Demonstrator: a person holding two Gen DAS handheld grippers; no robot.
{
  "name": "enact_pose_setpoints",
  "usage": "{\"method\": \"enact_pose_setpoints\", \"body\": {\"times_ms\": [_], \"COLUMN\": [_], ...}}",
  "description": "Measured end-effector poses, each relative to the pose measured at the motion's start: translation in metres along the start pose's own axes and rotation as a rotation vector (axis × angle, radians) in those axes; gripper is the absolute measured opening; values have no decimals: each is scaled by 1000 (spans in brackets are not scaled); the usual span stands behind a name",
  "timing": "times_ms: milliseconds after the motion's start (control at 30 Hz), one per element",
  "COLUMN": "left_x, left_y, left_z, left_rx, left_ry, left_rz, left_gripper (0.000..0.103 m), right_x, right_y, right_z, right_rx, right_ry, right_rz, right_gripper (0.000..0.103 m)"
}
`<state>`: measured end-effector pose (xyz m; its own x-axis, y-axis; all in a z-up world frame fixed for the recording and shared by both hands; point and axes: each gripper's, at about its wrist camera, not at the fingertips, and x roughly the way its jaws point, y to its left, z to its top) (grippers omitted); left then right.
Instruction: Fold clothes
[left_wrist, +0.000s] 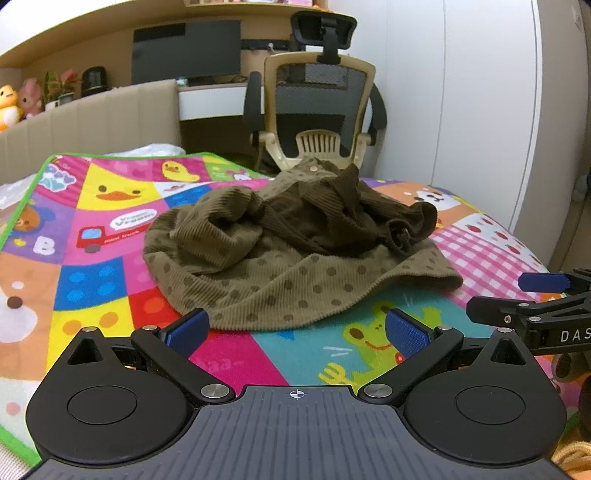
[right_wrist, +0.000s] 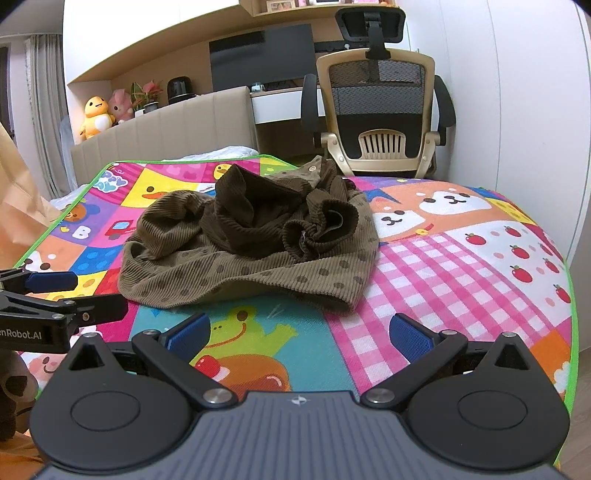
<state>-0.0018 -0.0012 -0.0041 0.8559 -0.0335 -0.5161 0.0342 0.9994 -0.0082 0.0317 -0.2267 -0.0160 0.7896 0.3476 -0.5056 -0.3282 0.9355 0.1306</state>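
In the left wrist view, the left gripper hovers low over the play mat with its blue-padded fingers spread wide and nothing between them. The garment, an olive corduroy piece with darker dots, lies in a crumpled heap just ahead, its near hem almost at the left pad. The darker inner fabric is bunched on top, and a snap button shows near the far edge. The right gripper enters from the right edge, beside the heap's near right corner. An office chair stands beyond the mat.

In the right wrist view, the right gripper also sits with its fingers apart and empty, facing the garment on the mat. The left gripper reaches in from the left, near the heap's near left corner; its fingers look parted there too.

Folding has not begun, I judge; the heap needs spreading first. The risk is pinching several bunched layers at once, so the piece lifts as a lump. The thick ribbed hem could slip from a shallow pinch, and a low grab might catch the mat too
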Motion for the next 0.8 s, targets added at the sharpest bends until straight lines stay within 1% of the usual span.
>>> {"method": "enact_pose_setpoints", "body": {"times_ms": [800], "left_x": [2], "left_y": [-1], "left_z": [-1], "left_rx": [1], "left_ry": [8], "left_rz": [2], "left_gripper": [103], "right_x": [0], "right_y": [0], "right_z": [-1], "right_rx": [2], "right_ry": [1], "right_rz": [3], "right_gripper": [103]}}
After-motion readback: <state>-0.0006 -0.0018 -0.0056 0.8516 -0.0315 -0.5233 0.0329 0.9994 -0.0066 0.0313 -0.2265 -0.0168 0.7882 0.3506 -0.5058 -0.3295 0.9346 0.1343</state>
